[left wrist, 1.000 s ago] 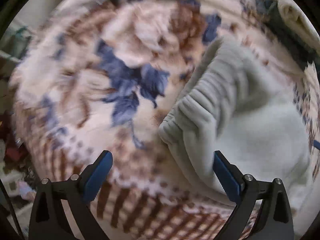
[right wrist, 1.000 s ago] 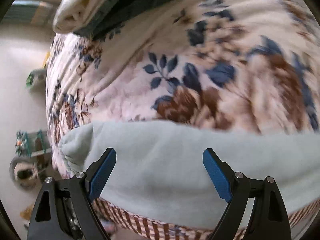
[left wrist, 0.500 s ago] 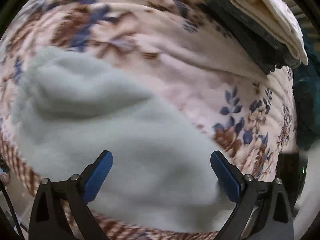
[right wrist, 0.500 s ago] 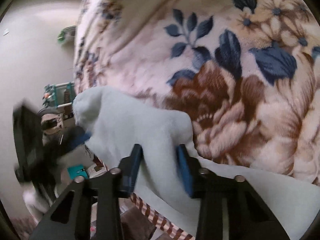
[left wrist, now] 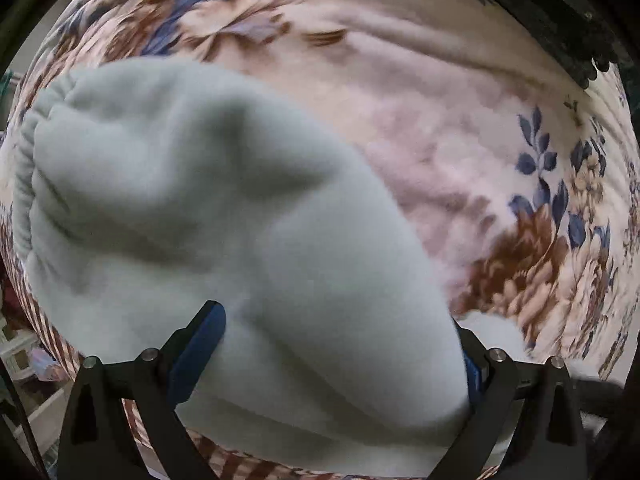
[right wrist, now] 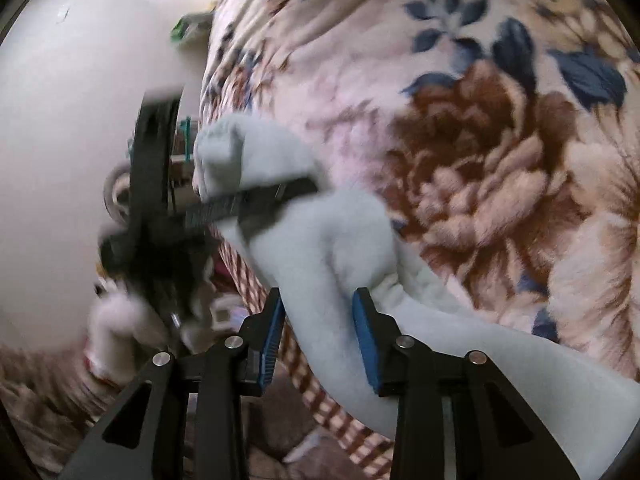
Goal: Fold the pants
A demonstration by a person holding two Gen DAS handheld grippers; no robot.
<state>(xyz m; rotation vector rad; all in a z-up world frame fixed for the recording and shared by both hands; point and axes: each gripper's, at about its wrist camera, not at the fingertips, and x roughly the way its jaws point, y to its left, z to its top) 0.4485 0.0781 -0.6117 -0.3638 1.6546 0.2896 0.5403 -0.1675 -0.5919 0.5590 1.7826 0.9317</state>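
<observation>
My right gripper (right wrist: 318, 330) pinches the pants (left wrist: 224, 208) on the floral blanket (left wrist: 440, 128); my left gripper (left wrist: 340, 354) straddles them, spread wide — risk: fleece slips out, fold collapses.

Our left tongs (left wrist: 336, 356) stand wide around the pale green pants (left wrist: 224, 216) (elastic waistband at far left) lying on the floral blanket (left wrist: 460, 152).
</observation>
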